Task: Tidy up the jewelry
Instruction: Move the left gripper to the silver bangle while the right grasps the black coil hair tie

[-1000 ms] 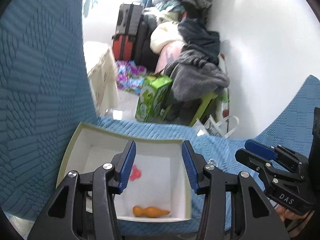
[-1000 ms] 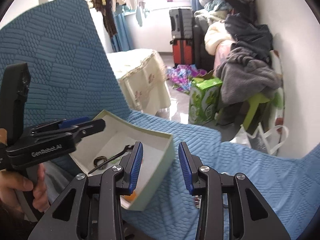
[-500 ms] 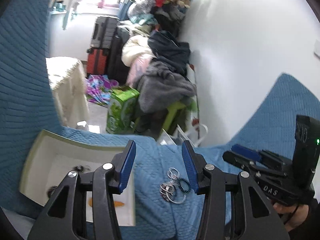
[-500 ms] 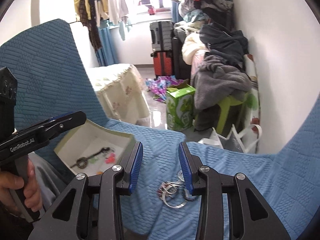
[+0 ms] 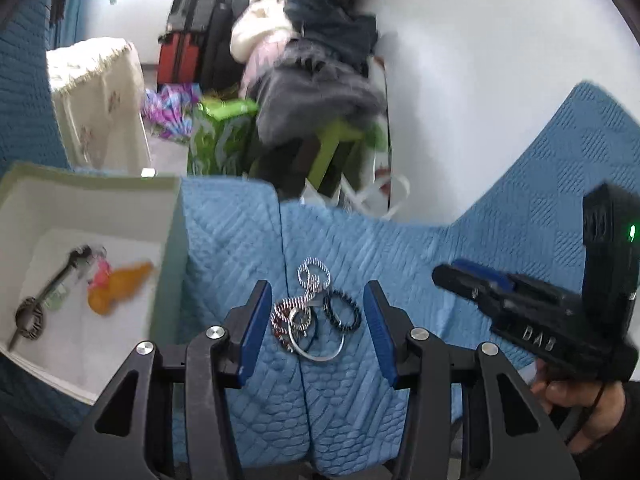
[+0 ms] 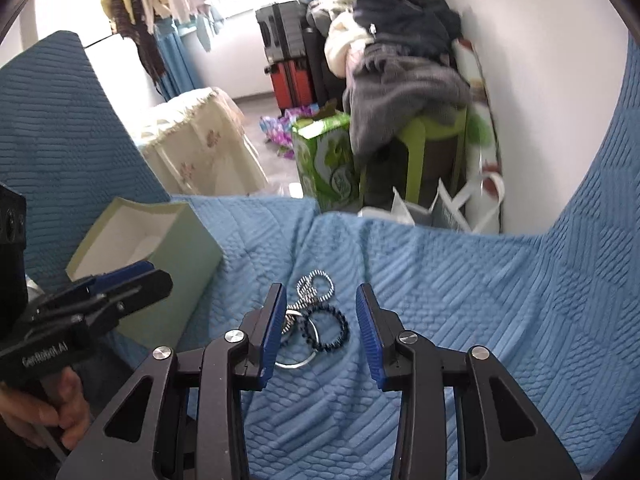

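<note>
A pile of bracelets and rings (image 5: 314,312) lies on the blue quilted sofa cover; it also shows in the right wrist view (image 6: 316,320). My left gripper (image 5: 316,328) is open and empty, hovering just short of the pile. My right gripper (image 6: 322,334) is open and empty, also just short of the pile. A pale green box (image 5: 172,248) stands to the left; inside lie an orange piece (image 5: 118,286), a pink piece (image 5: 100,272) and a dark hairpin (image 5: 48,296). The box also shows in the right wrist view (image 6: 176,264).
The blue sofa cover (image 6: 460,300) spreads to the right and up the backrests. Beyond the sofa edge are a green carton (image 6: 328,156), a green stool with clothes (image 6: 420,136), suitcases (image 6: 288,52) and a cloth-covered table (image 6: 196,140).
Both grippers have swung right from the box to the jewelry pile and moved closer to it. Both stayed open and empty.
</note>
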`<control>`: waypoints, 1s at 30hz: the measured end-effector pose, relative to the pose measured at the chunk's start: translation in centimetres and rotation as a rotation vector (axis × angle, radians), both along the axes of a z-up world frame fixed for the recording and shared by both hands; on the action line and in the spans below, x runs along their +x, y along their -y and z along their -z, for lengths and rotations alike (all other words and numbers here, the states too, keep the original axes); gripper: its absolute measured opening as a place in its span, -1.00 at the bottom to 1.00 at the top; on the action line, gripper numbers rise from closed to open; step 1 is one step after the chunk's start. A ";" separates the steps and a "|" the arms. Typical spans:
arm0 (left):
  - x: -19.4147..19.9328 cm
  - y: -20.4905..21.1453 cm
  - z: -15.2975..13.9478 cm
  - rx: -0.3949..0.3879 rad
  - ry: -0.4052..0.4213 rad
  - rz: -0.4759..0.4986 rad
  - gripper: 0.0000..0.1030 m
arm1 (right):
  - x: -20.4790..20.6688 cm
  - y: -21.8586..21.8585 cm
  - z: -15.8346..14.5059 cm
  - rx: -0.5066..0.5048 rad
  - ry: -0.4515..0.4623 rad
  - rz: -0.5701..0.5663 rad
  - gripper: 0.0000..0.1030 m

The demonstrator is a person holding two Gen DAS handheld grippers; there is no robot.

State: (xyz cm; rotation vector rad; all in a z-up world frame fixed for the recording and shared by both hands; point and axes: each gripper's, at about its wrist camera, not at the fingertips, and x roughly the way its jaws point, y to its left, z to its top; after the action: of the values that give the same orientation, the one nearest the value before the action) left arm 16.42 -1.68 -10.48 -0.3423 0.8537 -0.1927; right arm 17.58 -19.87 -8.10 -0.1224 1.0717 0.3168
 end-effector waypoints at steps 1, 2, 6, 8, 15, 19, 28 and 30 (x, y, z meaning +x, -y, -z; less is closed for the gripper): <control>0.2 0.2 0.6 0.001 -0.024 0.011 -0.06 | 0.1 0.2 0.5 0.002 -0.018 0.006 -0.50; 0.6 0.5 1.4 0.002 -0.048 0.018 -0.06 | 0.5 0.4 1.0 0.001 -0.035 0.011 -0.54; 1.6 0.9 4.6 0.003 -0.140 0.043 -0.06 | 1.8 0.6 3.3 0.010 -0.107 0.022 -0.59; 1.9 1.0 5.6 -0.008 -0.169 0.044 -0.11 | 2.2 0.3 4.4 -0.001 -0.137 0.019 -0.62; 3.1 1.1 8.2 -0.023 -0.248 0.049 -0.47 | 3.9 0.4 9.3 -0.047 -0.269 0.048 -0.66; 3.5 1.2 9.2 -0.039 -0.278 0.061 -0.64 | 4.1 0.7 11.5 -0.090 -0.325 0.058 -0.66; 4.7 0.1 9.4 -0.073 -0.262 0.032 -0.64 | 4.1 -0.1 12.4 -0.173 -0.283 0.041 -0.66; 4.8 0.2 9.5 -0.070 -0.269 0.037 -0.64 | 3.8 -0.5 12.5 -0.199 -0.273 0.017 -0.69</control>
State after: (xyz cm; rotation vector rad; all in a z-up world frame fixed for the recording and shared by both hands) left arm 21.20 -1.89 -19.94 -0.4239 1.1209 -0.2144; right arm 21.43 -19.35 -20.62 -0.2528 1.3737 0.2139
